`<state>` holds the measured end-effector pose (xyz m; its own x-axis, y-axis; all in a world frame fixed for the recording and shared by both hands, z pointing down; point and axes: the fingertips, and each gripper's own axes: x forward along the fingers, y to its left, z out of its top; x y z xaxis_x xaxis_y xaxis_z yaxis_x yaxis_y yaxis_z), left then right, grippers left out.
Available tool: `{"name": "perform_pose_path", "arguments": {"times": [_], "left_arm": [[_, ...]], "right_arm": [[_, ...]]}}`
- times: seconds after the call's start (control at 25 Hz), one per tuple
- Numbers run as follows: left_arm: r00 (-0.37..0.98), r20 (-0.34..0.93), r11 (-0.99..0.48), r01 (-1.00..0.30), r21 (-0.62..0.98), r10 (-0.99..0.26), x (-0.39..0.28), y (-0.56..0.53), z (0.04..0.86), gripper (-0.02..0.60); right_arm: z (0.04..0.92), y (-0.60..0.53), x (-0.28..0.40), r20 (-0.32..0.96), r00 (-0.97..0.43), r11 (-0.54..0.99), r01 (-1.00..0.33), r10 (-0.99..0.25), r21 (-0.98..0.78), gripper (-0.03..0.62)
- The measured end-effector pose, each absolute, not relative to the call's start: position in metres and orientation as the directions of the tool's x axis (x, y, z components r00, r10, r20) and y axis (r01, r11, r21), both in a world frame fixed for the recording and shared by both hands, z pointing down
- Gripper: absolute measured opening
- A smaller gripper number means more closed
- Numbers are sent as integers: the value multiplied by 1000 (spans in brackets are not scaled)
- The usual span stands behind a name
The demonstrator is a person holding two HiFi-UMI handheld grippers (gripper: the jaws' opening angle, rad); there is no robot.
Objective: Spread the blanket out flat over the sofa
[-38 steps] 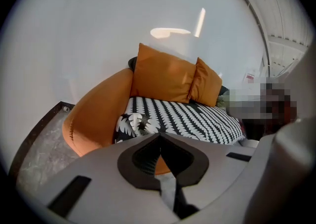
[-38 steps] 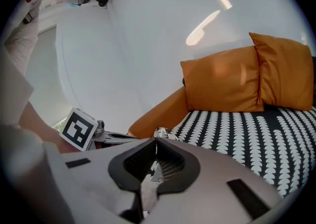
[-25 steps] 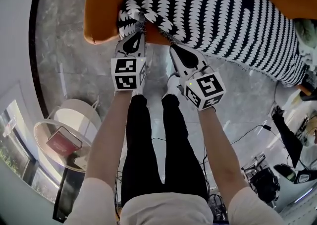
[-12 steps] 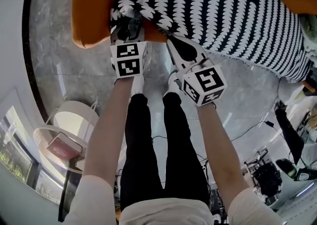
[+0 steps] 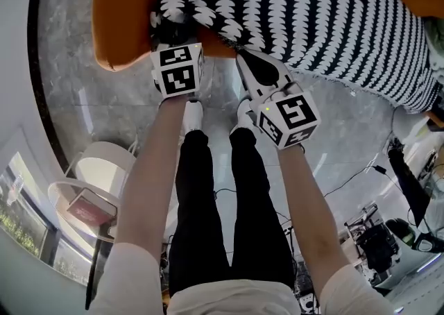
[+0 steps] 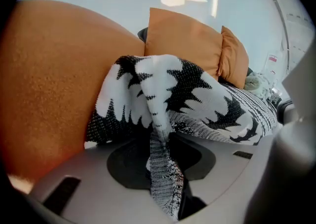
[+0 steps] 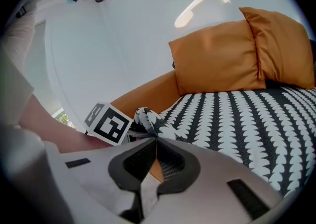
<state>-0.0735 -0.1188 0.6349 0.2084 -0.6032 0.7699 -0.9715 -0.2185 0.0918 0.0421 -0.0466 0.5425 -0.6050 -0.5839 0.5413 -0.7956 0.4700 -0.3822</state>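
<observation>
Nearest us, our right tongs (image 7: 155, 140) are pressed together, pinching the front edge of the black-and-white patterned knit blanket (image 5: 312, 15). Our left tongs (image 6: 160, 141) stand spread, having just opened wide and drawn in slightly, with a bunched corner fold loose between them. Beyond, the blanket lies across the seat of the orange upholstered sofa (image 5: 114, 22), with two orange cushions (image 7: 217, 65) propped behind.
</observation>
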Motion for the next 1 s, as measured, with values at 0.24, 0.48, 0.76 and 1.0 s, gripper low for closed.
{"name": "perform_pose_path", "arguments": {"times": [0.24,0.48,0.76,1.0], "left_arm": [[243,762,-259,-960,102,-601,-63,-108,623,38],[287,755,-287,-948,135,-590,-73,-104,618,34],[326,761,-318,-934,166,-561,-71,-85,612,32],[339,758,-340,-926,164,-558,-64,-72,596,29]], "right_arm": [[554,-58,37,586,-560,500,-819,-586,-282,28],[604,-51,16,716,-529,629,-761,-455,-162,33],[640,-44,40,807,-408,632,-773,-427,-57,158],[628,-43,63,811,-346,596,-803,-471,3,68]]}}
